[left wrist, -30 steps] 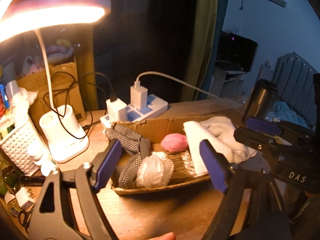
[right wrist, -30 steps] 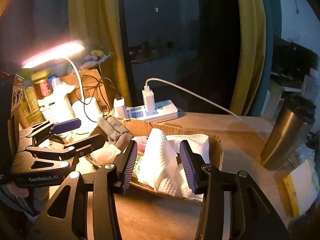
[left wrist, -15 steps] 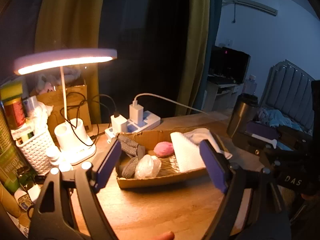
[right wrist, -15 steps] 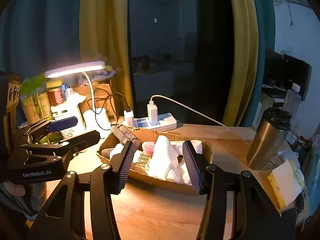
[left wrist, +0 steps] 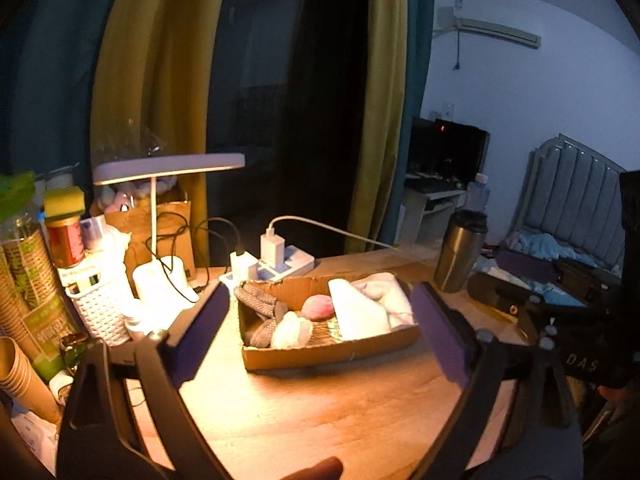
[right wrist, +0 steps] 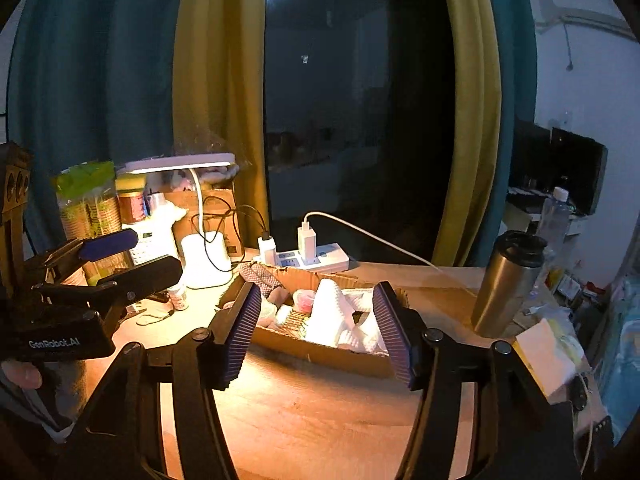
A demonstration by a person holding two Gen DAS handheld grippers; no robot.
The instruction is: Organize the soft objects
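A shallow cardboard box (left wrist: 332, 352) (right wrist: 320, 354) sits mid-table. It holds a white towel (left wrist: 368, 310) (right wrist: 336, 316), a pink ball (left wrist: 318, 307), a crumpled white bag (left wrist: 291, 330) and grey patterned socks (left wrist: 258, 300) (right wrist: 260, 276). My left gripper (left wrist: 320, 332) is open and empty, held back from the box; it also shows in the right wrist view (right wrist: 132, 256). My right gripper (right wrist: 316, 328) is open and empty, in front of the box; its body shows in the left wrist view (left wrist: 560, 320).
A lit desk lamp (left wrist: 168, 168), a white basket (left wrist: 100, 308), jars and paper cups (left wrist: 24, 280) crowd the left. A power strip with chargers (left wrist: 276, 264) lies behind the box. A steel tumbler (left wrist: 460, 250) (right wrist: 506, 282) stands right. A notepad (right wrist: 544, 354) lies at the right edge.
Both grippers have pulled back and up from the box, which now looks smaller and farther. Both stay open and empty. The box contents have not moved.
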